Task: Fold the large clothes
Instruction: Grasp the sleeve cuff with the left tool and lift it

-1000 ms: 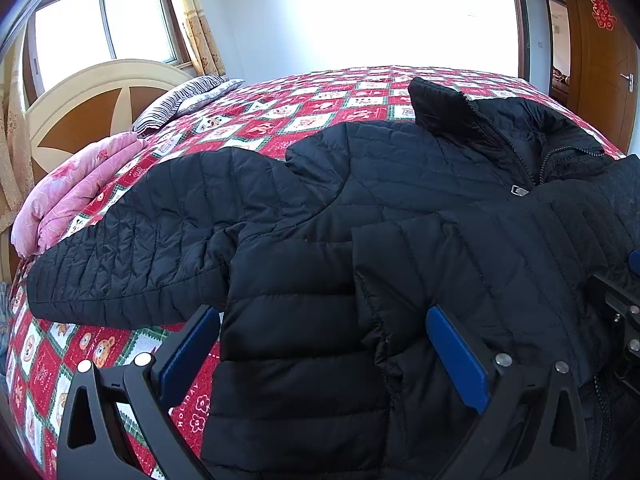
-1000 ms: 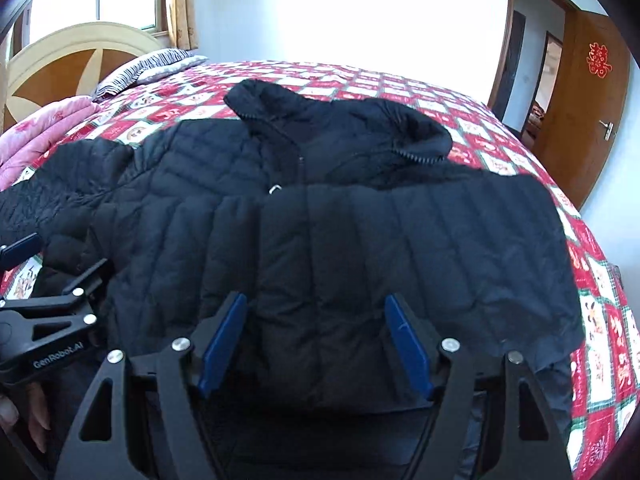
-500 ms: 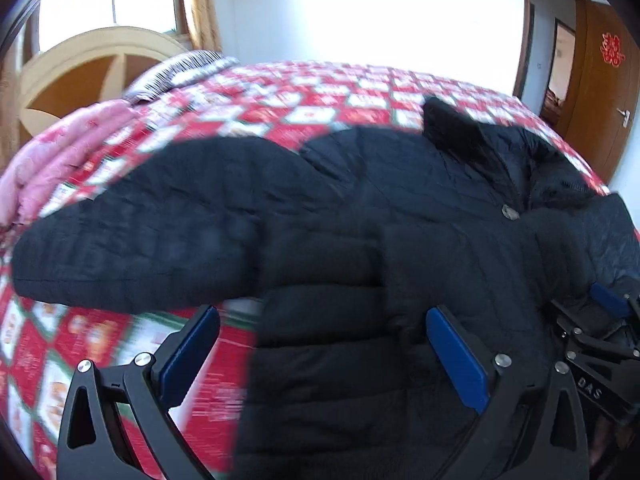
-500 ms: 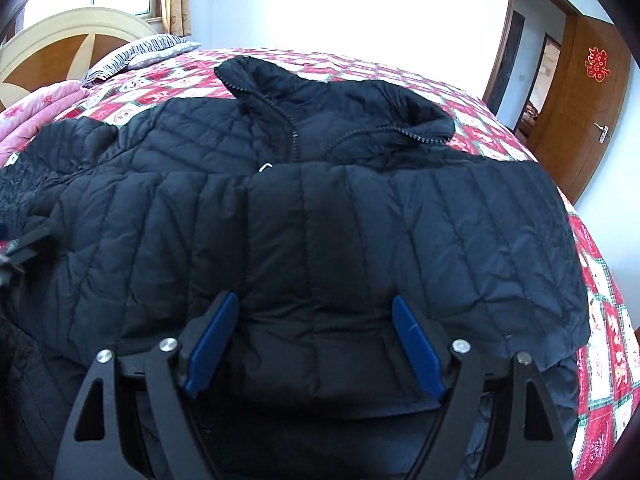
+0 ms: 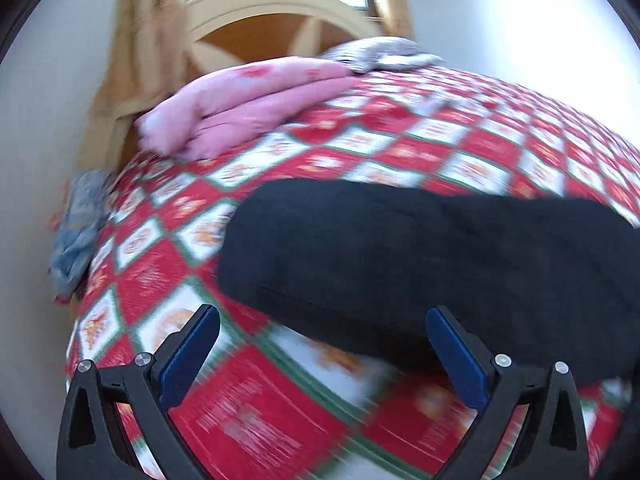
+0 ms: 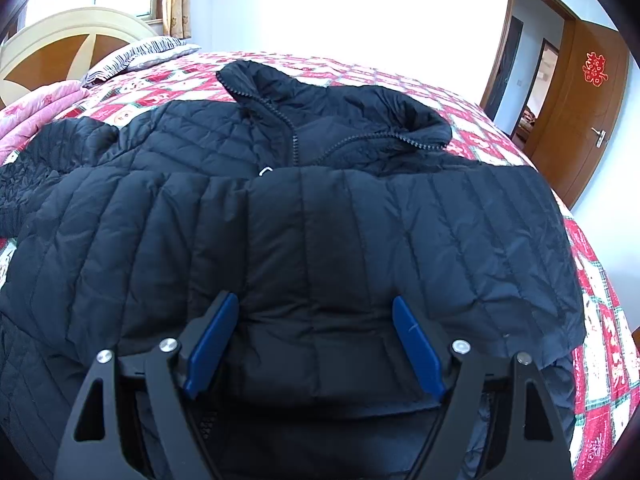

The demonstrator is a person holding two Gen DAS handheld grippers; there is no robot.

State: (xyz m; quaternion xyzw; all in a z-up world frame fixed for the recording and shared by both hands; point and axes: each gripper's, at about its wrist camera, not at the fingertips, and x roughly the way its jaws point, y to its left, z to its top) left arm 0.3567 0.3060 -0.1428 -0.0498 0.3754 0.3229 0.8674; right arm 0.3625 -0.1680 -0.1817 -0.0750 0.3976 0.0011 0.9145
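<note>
On bed (image 6: 600, 344), black jacket (image 6: 320, 220), claws open

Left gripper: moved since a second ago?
Yes. The left gripper has swung left toward the headboard, now centred; it faces the jacket's outstretched sleeve, jaws open.

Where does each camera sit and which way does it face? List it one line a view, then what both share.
Left wrist: on the left gripper, low over the bedspread, facing the jacket sleeve, pink quilt and headboard; only its open fingers show.
Right wrist: on the right gripper, facing across the jacket toward the door; open fingers only.
Shared: jacket, bedspread, pink quilt, headboard.
</note>
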